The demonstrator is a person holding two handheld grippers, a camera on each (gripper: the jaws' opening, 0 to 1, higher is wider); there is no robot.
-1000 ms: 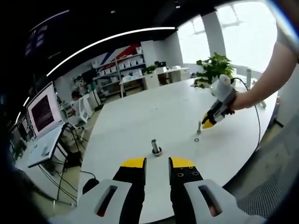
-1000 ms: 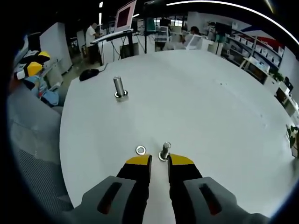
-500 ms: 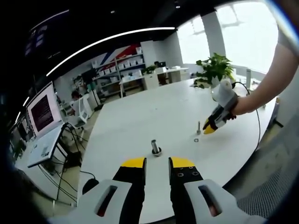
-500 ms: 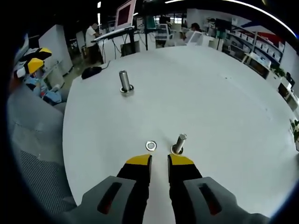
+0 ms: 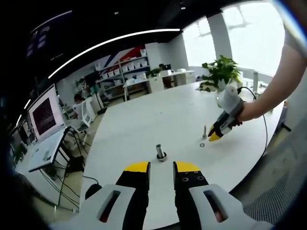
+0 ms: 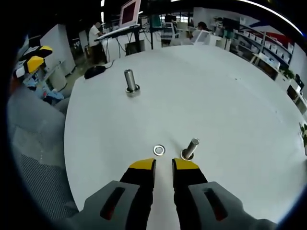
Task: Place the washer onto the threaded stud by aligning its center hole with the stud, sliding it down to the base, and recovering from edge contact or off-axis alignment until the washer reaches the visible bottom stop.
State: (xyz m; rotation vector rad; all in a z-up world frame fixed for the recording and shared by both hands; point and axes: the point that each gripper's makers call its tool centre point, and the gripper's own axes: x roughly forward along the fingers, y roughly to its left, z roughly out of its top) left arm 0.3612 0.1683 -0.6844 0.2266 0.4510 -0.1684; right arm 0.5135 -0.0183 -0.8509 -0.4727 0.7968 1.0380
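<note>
The washer (image 6: 159,150) lies flat on the worktop (image 6: 230,110), just beside the stud (image 6: 189,149). The right gripper (image 6: 163,166) is near the stud, jaws slightly apart and empty. The left gripper (image 5: 161,167) jaws are the same.

Count on the desk (image 6: 230,115): two upright studs, near stud (image 6: 190,148) and far stud (image 6: 130,82). One loose washer (image 6: 159,150), lying flat just beside the near stud.

Open-plan office or lab space. Big round white table (image 5: 144,120), desks with a monitor (image 5: 45,115) and laptop (image 5: 42,154), shelving with white bins (image 5: 122,67), office chairs (image 5: 85,115). Potted plant (image 5: 221,72) by bright windows (image 5: 249,38), curved ceiling light strip (image 5: 110,42).
</note>
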